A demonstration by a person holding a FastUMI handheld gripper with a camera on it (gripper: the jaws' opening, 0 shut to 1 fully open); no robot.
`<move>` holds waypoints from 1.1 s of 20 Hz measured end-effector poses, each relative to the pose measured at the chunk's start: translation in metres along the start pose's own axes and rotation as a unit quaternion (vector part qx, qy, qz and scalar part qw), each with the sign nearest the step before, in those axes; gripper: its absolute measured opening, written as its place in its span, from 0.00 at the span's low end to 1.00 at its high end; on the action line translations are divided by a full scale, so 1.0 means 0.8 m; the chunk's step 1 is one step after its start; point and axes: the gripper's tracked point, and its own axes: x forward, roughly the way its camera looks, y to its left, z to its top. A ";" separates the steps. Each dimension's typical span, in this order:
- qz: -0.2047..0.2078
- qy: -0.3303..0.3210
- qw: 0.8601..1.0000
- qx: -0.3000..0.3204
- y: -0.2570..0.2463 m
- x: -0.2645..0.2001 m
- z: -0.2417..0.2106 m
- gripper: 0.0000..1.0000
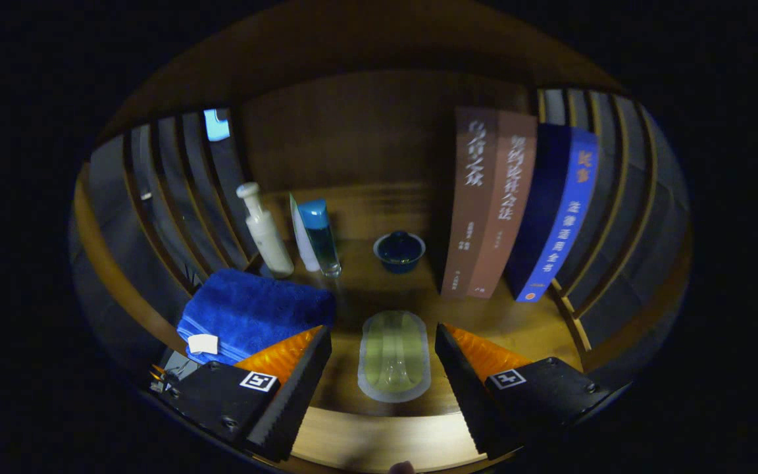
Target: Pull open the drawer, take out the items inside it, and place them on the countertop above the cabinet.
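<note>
Folded deep-blue towel with a small white tag lies on the wooden desk at the far left, just ahead of the left finger of the tongs and partly hidden by it. Beyond the towel, a cream-white pump bottle stands upright near the slatted side wall. Just right of it, a clear bottle with a blue cap and bluish liquid stands upright, touching or overlapping a white flat-sided container behind it; contact cannot be confirmed. At centre, a pale yellow-green oblong translucent packet with a whitish border lies flat on the desk between the two fingers, touching neither. Tongs spread wide, holding nothing. Beyond the packet, a small dark-blue lidded ceramic bowl sits apart, near the wooden back panel. To the right, two brown hardcover books stand upright side by side, a blue hardcover book leaning against them. Drawer not identifiable from this angle.
</note>
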 end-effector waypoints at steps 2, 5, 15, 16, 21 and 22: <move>-0.017 -0.063 0.998 -0.005 -0.010 -0.046 0.005 1.00; -0.026 -0.146 0.989 -0.013 -0.012 -0.121 0.000 1.00; -0.018 -0.226 0.973 -0.046 0.033 -0.287 -0.134 0.99; -0.019 -0.224 0.974 -0.035 0.032 -0.290 -0.159 0.99; -0.052 -0.205 0.977 -0.008 0.005 -0.287 -0.262 0.99; -0.059 -0.199 0.978 -0.005 0.000 -0.284 -0.281 0.99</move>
